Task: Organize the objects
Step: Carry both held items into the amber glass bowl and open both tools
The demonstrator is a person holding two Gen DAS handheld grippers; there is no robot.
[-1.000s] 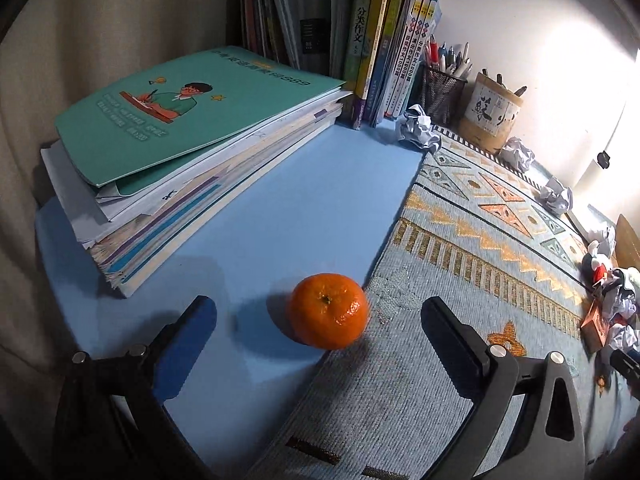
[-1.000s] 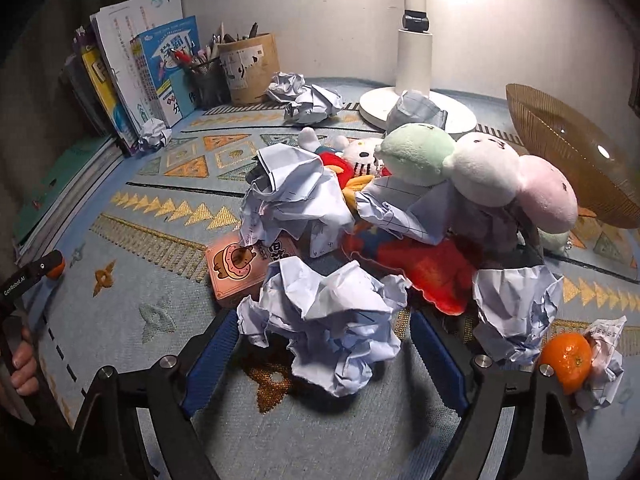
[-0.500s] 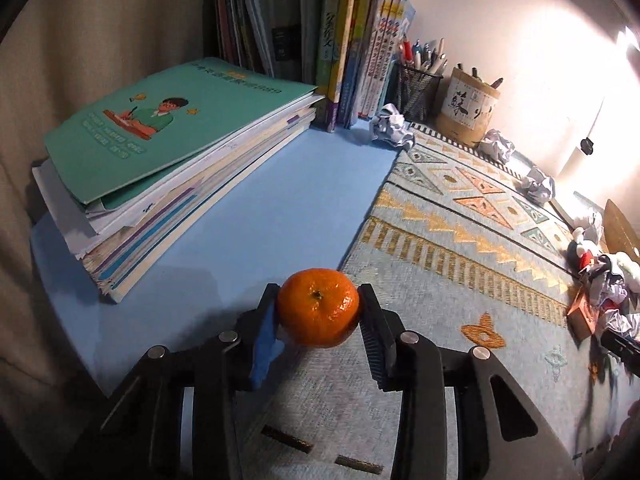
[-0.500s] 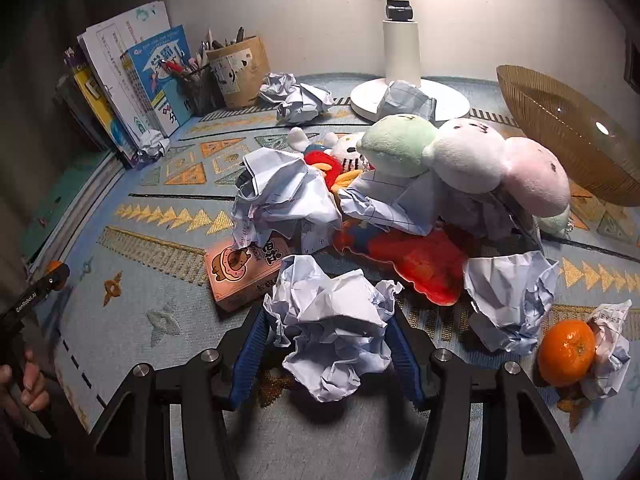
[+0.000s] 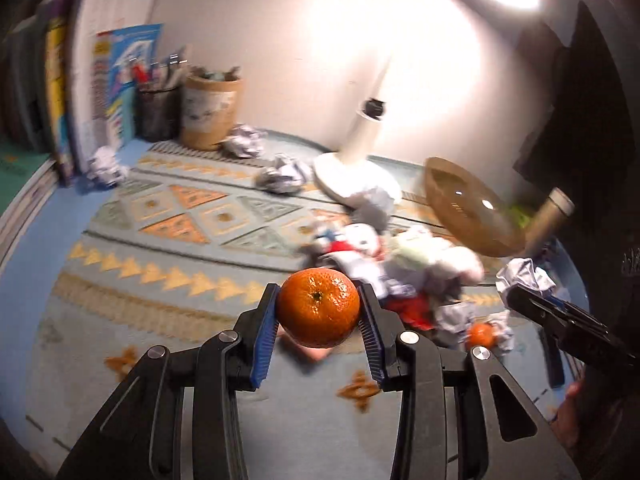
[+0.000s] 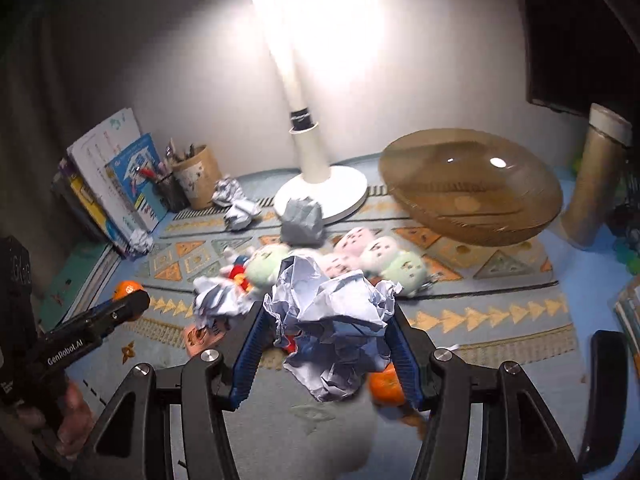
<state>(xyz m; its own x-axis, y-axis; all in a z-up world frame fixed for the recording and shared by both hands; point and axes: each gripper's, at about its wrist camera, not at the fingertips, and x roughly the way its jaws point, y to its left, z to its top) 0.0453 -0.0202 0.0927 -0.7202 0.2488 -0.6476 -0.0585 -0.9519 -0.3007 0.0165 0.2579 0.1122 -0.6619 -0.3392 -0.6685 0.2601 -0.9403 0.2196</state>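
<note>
Round orange tangerine [image 5: 318,312] clamped in my left gripper [image 5: 319,320], off the patterned mat [image 5: 160,248]; my right gripper [image 6: 326,344] pinches crumpled white paper ball [image 6: 332,320], also lifted.

Orange tangerine [image 5: 318,307]: raised, clamped between blue pads. Crumpled white paper ball [image 6: 334,320]: raised, clamped likewise, near centre.

orange mandarin [image 5: 319,313], white crumpled paper [image 6: 332,320], blue-padded tongs [image 5: 319,320]

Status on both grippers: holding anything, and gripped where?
Left gripper clamps the mandarin by its sides. Right gripper clamps a crumpled paper ball across its sides.
</note>
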